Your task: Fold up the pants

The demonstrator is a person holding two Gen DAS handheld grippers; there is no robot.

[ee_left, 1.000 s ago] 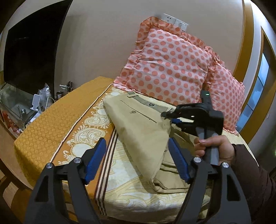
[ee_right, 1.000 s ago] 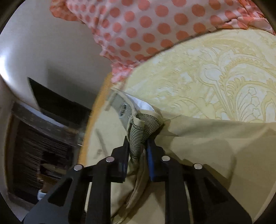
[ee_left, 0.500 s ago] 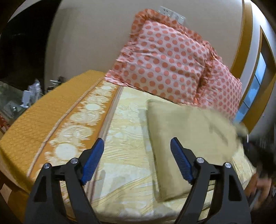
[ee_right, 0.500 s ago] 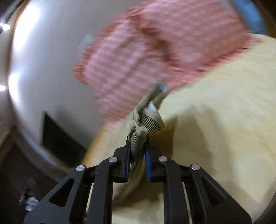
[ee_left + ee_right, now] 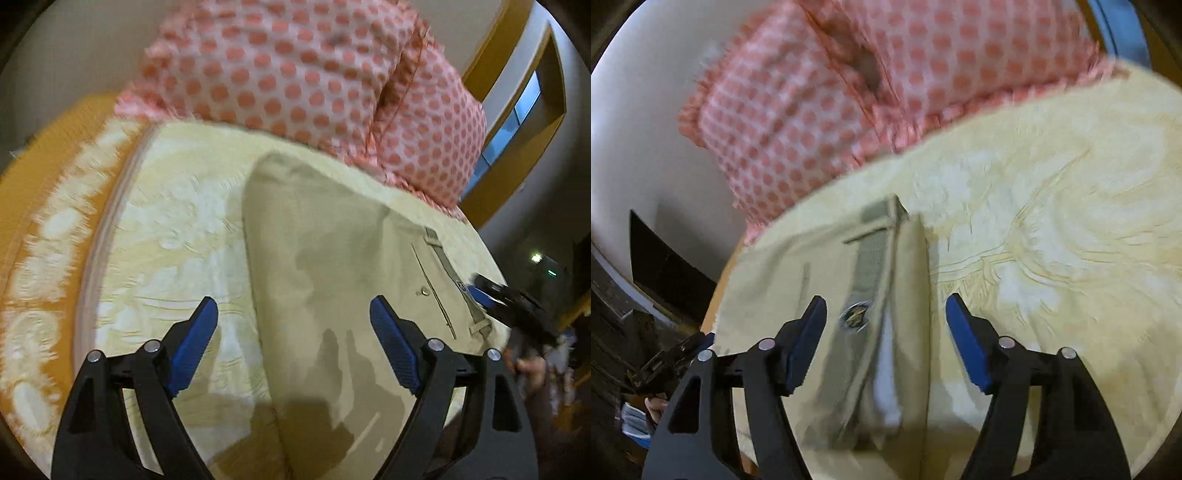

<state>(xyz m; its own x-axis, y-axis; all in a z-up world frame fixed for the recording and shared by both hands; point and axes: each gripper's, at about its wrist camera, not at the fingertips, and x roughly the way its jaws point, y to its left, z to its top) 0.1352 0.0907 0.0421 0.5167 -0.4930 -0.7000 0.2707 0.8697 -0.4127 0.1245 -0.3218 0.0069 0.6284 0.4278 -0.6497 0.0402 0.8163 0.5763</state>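
Observation:
The khaki pants (image 5: 332, 280) lie folded flat on the yellow patterned bedspread (image 5: 173, 236), waistband toward the right edge of the bed. My left gripper (image 5: 293, 347) is open and empty just above the pants' near left part. My right gripper (image 5: 886, 343) is open and empty above the waistband end of the pants (image 5: 871, 295), where the metal button and white lining show. The right gripper also shows at the right edge of the left wrist view (image 5: 513, 302).
Two pink polka-dot pillows (image 5: 295, 70) lean against the wall behind the pants. An orange patterned border (image 5: 40, 206) runs along the bed's left side. A dark cabinet (image 5: 661, 266) stands beyond the bed in the right wrist view.
The right gripper carried the waistband across to the right, laid it down and opened. The pants now lie flat, further right on the bed. The left gripper stayed open and moved closer.

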